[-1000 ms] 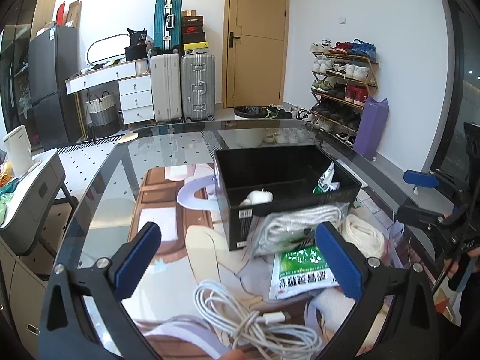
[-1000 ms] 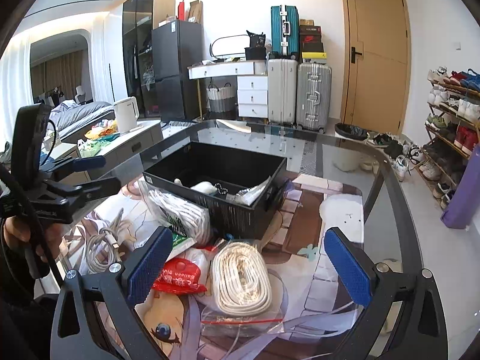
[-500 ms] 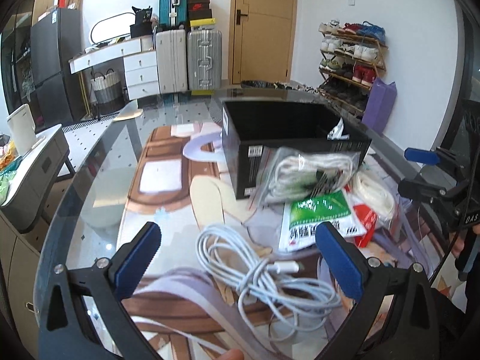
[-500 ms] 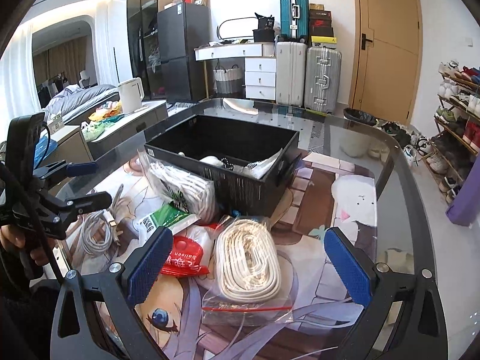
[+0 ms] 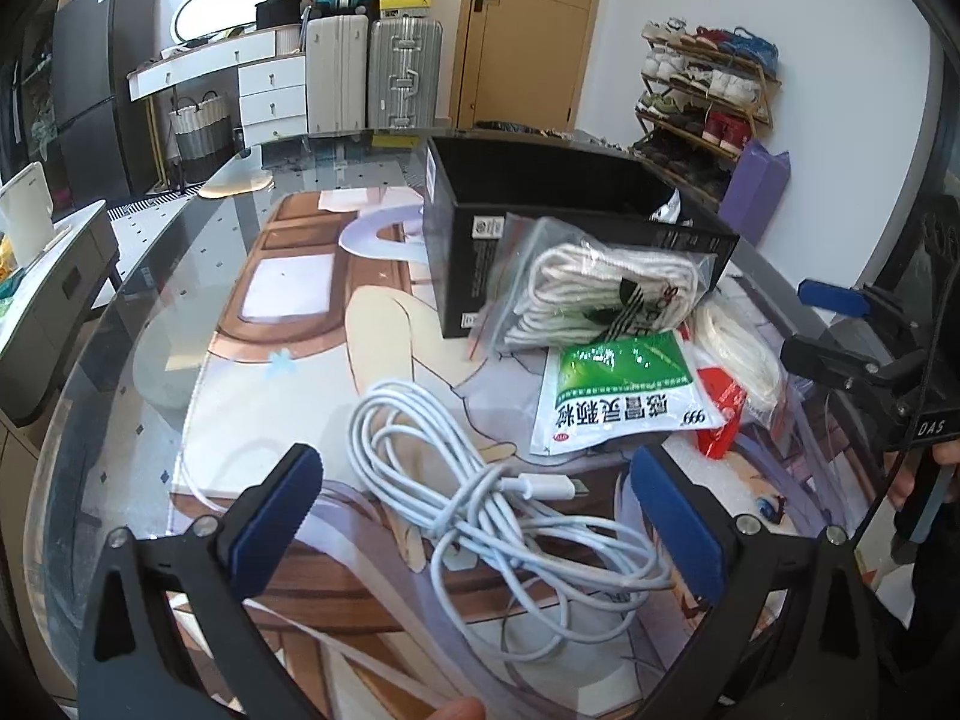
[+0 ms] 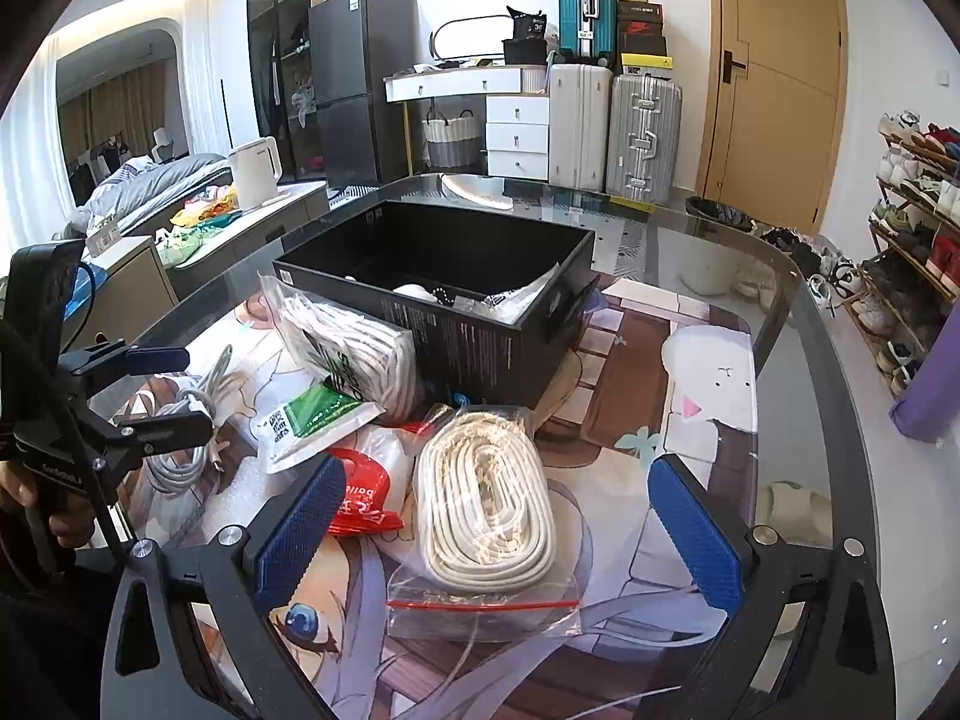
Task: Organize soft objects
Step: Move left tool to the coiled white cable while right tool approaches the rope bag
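Note:
A black box [image 5: 576, 210] [image 6: 456, 288] stands on the glass table, with a few items inside. A bagged white sock bundle [image 5: 600, 294] [image 6: 354, 354] leans on its near wall. A green and white sachet [image 5: 618, 390] [image 6: 312, 414], a red packet [image 6: 360, 498] and a bagged white rope coil [image 6: 486, 504] lie in front. A loose white cable [image 5: 498, 498] [image 6: 186, 420] lies between the fingers of my open, empty left gripper [image 5: 480, 516]. My right gripper [image 6: 492, 522] is open and empty, straddling the rope coil.
The glass table [image 6: 780, 312] has a printed mat under the items and curves away at its edges. Suitcases [image 6: 642, 138], a door, a shoe rack [image 5: 702, 96] and a side cabinet with a kettle [image 6: 255, 171] stand beyond it.
My left gripper has pulled back and down from the box, so the white cable now lies between its fingers. My right gripper has come lower and closer over the rope coil.

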Demonstrator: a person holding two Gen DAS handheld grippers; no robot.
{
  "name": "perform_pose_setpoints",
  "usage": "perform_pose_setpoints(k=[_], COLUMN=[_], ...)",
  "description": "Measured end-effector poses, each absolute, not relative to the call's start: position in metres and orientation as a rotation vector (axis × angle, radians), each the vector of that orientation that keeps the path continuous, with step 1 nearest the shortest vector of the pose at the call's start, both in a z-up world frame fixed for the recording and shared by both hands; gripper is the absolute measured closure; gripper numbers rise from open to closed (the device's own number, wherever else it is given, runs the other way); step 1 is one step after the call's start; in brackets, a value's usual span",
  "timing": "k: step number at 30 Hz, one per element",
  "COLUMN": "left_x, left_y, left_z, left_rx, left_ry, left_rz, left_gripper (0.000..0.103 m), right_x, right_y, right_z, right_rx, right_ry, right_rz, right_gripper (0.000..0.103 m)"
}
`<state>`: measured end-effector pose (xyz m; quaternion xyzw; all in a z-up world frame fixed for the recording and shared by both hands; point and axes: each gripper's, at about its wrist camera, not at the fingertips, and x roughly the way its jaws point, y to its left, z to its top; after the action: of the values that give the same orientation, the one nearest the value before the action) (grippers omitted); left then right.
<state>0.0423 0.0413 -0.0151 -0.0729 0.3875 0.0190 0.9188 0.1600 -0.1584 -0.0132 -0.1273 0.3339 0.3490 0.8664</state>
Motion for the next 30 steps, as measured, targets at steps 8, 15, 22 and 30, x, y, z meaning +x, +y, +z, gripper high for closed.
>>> perform_pose_setpoints(k=[8, 15, 22, 30], left_x=[0.042, 0.041, 0.038, 0.041], left_y=[0.042, 0.046, 0.05, 0.05], left_z=[-0.023, -0.021, -0.022, -0.025], left_rx=[-0.142, -0.131, -0.128, -0.135], left_ry=[0.833, 0.844, 0.855, 0.873], left_rz=[0.049, 0.041, 0.04, 0.04], left_gripper=[0.0, 0.0, 0.0, 0.0], right_x=[0.167, 0.172, 0.182, 0.189], right_y=[-0.161, -0.156, -0.156, -0.152], right_z=[-0.021, -0.033, -0.047, -0.056], right_rx=[-0.264, -0.28, -0.299, -0.295], right_ry=[0.738, 0.786, 0.844, 0.88], right_rz=[0.712, 0.69, 0.636, 0.633], right_gripper=[0.001, 0.001, 0.001, 0.001])
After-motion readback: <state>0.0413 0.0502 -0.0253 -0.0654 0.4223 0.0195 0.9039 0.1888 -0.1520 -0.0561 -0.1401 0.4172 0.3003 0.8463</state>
